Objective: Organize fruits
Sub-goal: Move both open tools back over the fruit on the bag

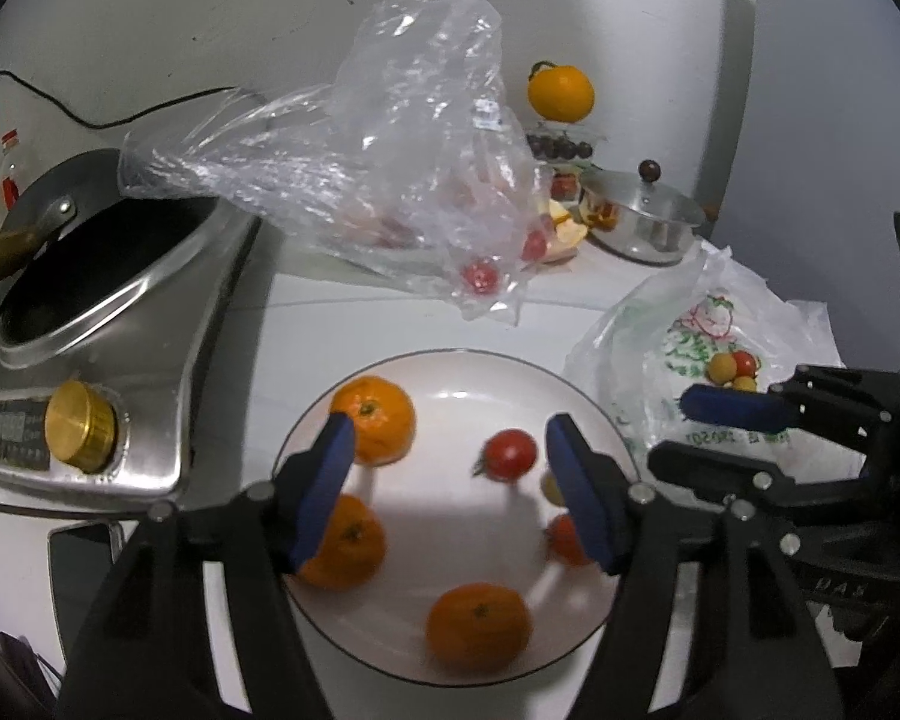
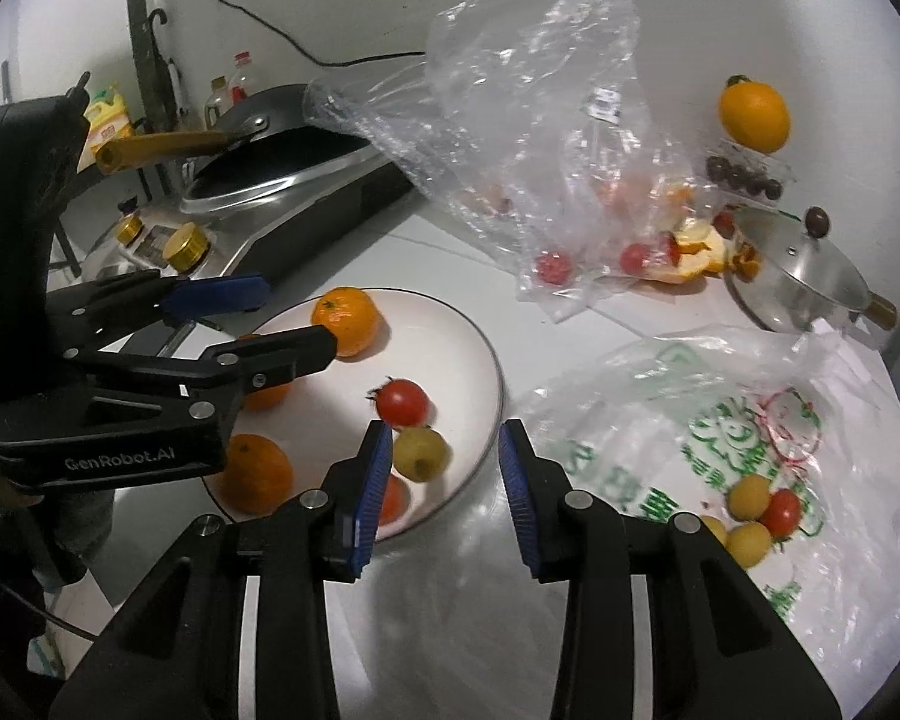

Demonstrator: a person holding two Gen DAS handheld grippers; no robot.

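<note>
A white plate (image 1: 450, 375) (image 2: 480, 348) holds three oranges (image 1: 375, 420), a red tomato (image 1: 510, 453) (image 2: 403, 402), a yellow tomato (image 2: 420, 450) and another red one partly hidden behind a finger. My left gripper (image 1: 450, 450) is open and empty above the plate; it also shows in the right wrist view (image 2: 258, 324). My right gripper (image 2: 444, 456) is open and empty at the plate's right rim, next to the yellow tomato; it also shows in the left wrist view (image 1: 684, 432). A printed white bag (image 1: 702, 360) (image 2: 750, 450) lies right of the plate with small tomatoes (image 2: 762, 510).
A clear plastic bag (image 1: 390, 180) (image 2: 540, 150) with red tomatoes lies behind the plate. An induction cooker with a wok (image 1: 102, 264) stands at left. A steel lidded pot (image 1: 642, 216), orange peel (image 2: 690, 258), dark fruits and a large orange (image 1: 561, 93) sit at the back right.
</note>
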